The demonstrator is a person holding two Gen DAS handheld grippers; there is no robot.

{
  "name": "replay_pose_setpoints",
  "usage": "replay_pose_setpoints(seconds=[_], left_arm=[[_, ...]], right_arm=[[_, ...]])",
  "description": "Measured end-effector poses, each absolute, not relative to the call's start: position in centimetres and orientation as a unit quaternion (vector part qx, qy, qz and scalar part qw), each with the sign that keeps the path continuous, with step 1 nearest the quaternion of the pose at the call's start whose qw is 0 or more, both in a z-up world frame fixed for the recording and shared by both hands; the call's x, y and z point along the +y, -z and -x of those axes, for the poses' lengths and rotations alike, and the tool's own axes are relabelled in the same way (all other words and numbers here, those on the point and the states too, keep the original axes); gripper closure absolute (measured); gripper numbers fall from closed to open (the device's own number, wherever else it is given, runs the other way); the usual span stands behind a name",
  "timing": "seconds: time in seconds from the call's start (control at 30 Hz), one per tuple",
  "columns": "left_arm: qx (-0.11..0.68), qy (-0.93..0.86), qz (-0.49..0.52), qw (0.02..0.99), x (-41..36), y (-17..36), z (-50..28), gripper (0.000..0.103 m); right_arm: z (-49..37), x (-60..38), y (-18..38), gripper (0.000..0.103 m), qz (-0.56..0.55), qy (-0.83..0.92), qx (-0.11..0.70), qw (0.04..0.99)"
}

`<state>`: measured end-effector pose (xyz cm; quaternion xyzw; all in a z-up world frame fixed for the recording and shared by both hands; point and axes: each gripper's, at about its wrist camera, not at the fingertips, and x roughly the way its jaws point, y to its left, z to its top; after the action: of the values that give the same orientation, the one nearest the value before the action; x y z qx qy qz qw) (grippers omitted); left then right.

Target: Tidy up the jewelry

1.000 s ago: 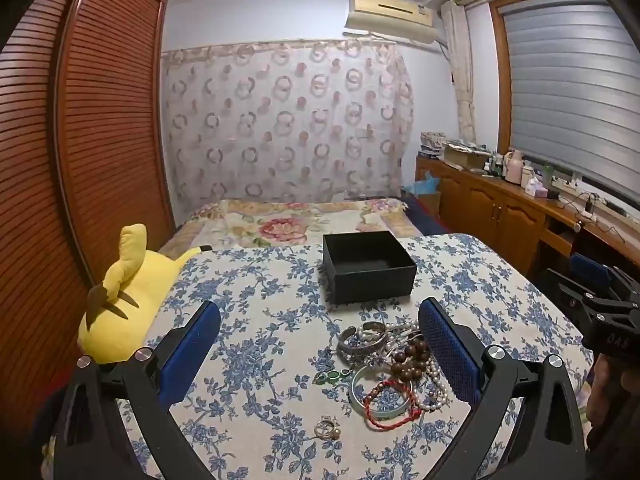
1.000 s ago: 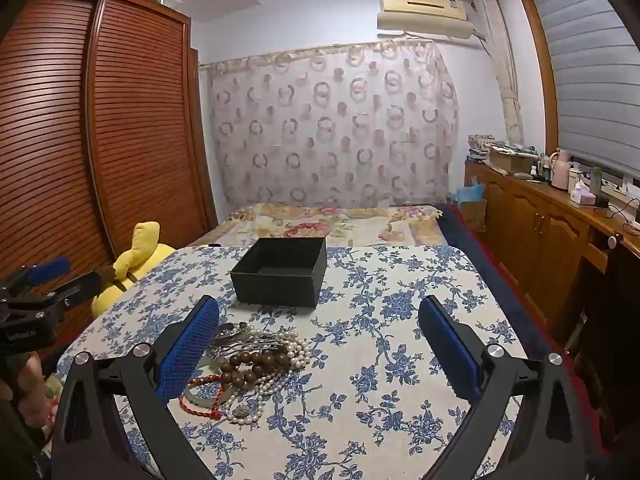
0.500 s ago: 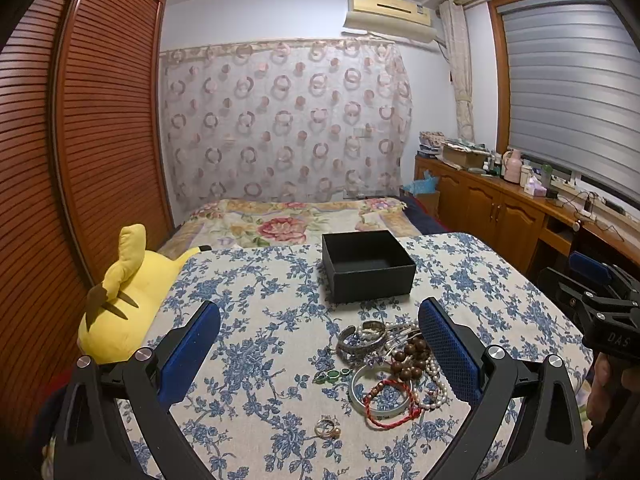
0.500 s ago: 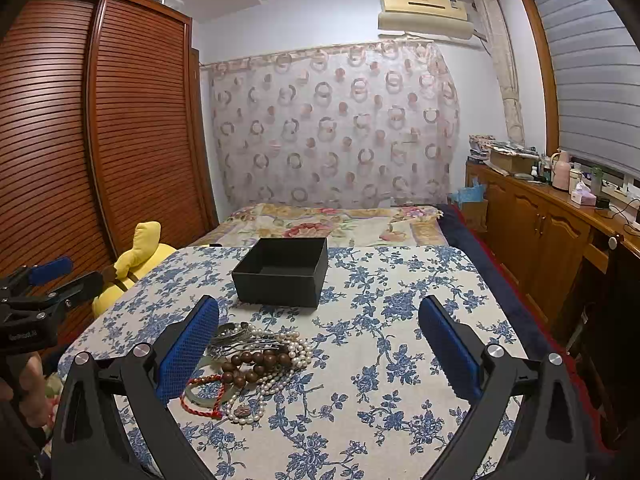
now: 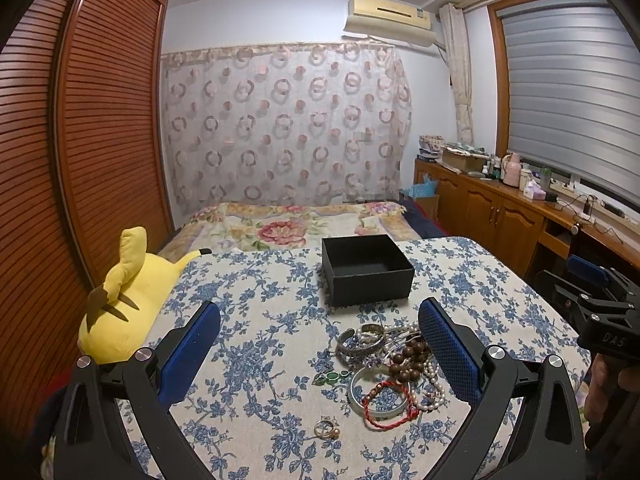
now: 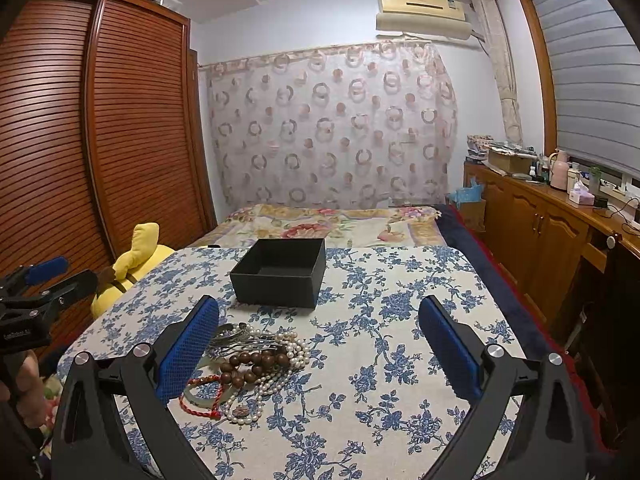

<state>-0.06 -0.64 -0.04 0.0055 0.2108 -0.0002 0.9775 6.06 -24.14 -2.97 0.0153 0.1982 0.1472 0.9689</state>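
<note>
A heap of jewelry (image 5: 390,364) lies on the blue-flowered tablecloth (image 5: 260,344): silver bangles, brown wooden beads, pearls, a pale bangle and a red cord bracelet (image 5: 386,400). A small ring (image 5: 326,429) and a green piece (image 5: 330,378) lie apart to the left. An open, empty black box (image 5: 366,268) stands behind the heap. My left gripper (image 5: 318,350) is open and empty, hovering over the table in front of the heap. My right gripper (image 6: 318,346) is open and empty; the heap (image 6: 256,360) lies by its left finger, the box (image 6: 280,272) beyond.
A yellow plush toy (image 5: 124,300) lies at the table's left edge. A bed with a flowered cover (image 5: 296,224) is behind the table. Wooden cabinets (image 6: 540,232) run along the right wall and a slatted wardrobe (image 5: 80,140) along the left.
Both grippers stay open and almost still. The views have shifted only slightly; the jewelry and the box have not moved.
</note>
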Motion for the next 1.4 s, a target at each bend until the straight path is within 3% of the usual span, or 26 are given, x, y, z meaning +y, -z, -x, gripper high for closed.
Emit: replay_pose_setpoints(seconds=[1.4], left_arm=[[0.207, 0.003, -0.006, 0.978, -0.7, -1.2, 0.6, 0.007]], right_arm=[[-6.0, -24.5, 2.8, 0.002, -0.016, -0.146, 0.196, 0.97]])
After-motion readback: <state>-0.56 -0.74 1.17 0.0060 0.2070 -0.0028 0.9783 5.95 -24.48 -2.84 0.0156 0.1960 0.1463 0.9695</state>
